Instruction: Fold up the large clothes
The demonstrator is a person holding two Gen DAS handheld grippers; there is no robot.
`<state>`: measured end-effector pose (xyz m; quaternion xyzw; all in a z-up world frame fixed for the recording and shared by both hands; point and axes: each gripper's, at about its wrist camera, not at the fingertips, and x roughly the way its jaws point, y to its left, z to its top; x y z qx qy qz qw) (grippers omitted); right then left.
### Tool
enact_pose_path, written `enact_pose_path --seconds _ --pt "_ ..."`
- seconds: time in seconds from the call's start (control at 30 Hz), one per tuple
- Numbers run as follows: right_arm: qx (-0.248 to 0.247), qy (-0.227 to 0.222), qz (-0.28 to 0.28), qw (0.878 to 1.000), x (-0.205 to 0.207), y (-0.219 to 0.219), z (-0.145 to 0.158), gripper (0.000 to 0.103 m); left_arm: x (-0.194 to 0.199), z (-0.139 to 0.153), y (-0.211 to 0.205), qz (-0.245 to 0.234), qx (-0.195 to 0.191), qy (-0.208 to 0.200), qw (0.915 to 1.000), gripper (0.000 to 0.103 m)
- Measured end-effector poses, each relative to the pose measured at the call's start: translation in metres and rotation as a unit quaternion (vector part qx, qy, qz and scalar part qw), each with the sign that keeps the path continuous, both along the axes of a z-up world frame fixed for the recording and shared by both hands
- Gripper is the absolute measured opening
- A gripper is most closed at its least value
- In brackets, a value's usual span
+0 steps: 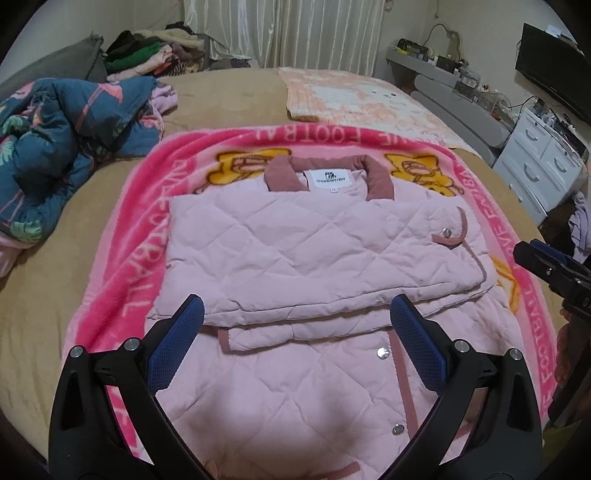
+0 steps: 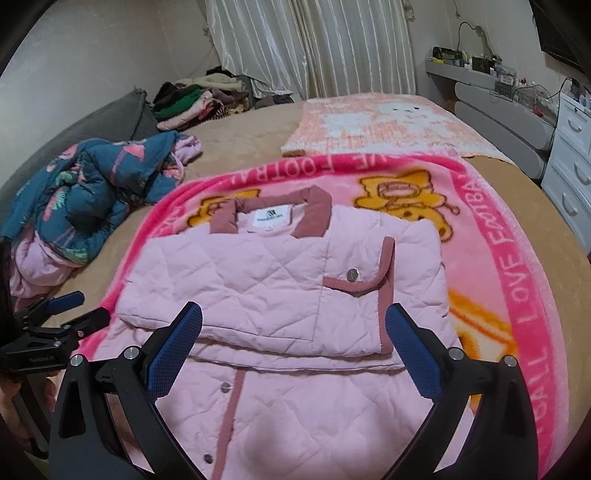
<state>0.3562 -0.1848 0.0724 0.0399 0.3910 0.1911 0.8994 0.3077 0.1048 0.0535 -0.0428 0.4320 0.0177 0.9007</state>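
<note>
We're in a bedroom, looking across a wide tan bed (image 1: 229, 85) toward pale curtains (image 1: 314, 33), with white drawers (image 1: 543, 162) off to the right. Spread over the bed is a pink blanket (image 1: 122, 258) with yellow cartoon figures and football lettering along its border, and right on top of it lies our jacket (image 1: 295, 243), pink and quilted, collar (image 1: 376, 177) pointing away from us. Its sleeves are folded in across the chest, forming a flat upper layer, while the buttoned lower half reaches toward us beneath both cameras.

Our left hand-held gripper (image 1: 295, 332) hovers just over the lower edge of that folded layer, blue pads spread wide, nothing between them. From the right wrist view we catch it again at the far left (image 2: 70, 310), by the blanket's edge, and there too its fingers stand apart. Our right hand-held gripper (image 2: 293, 332) sits in the same pose above the jacket, pads wide apart and empty; the left wrist view shows only its dark tip at the right edge (image 1: 546, 266).

A crumpled blue floral quilt (image 1: 55, 147) lies to the left on the bed, well apart from the jacket. Behind it we see a clothes pile (image 1: 155, 51), and a peach-and-white blanket (image 1: 369, 96) lies just beyond the pink one.
</note>
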Motion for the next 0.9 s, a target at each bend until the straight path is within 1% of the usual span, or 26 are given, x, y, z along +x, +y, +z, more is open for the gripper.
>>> enact_pose_path --seconds 0.37,0.5,0.6,0.9 --pt "0.012 -0.040 0.003 0.999 -0.036 -0.009 0.039 0.099 -0.031 0.030 -0.014 -0.010 -0.004 -0.031 0.9995 0.095" --pt "0.026 -0.058 0.005 0.998 -0.051 -0.012 0.049 0.099 -0.043 0.039 -0.016 -0.012 -0.015 -0.043 0.9989 0.095" --pt "0.025 -0.068 0.007 0.997 -0.061 -0.013 0.056 0.099 -0.051 0.045 -0.018 -0.013 -0.021 -0.052 0.9983 0.095" --pt "0.013 -0.093 0.007 0.996 -0.090 -0.021 0.074 0.099 -0.076 0.063 -0.027 -0.019 -0.019 -0.079 0.9965 0.095"
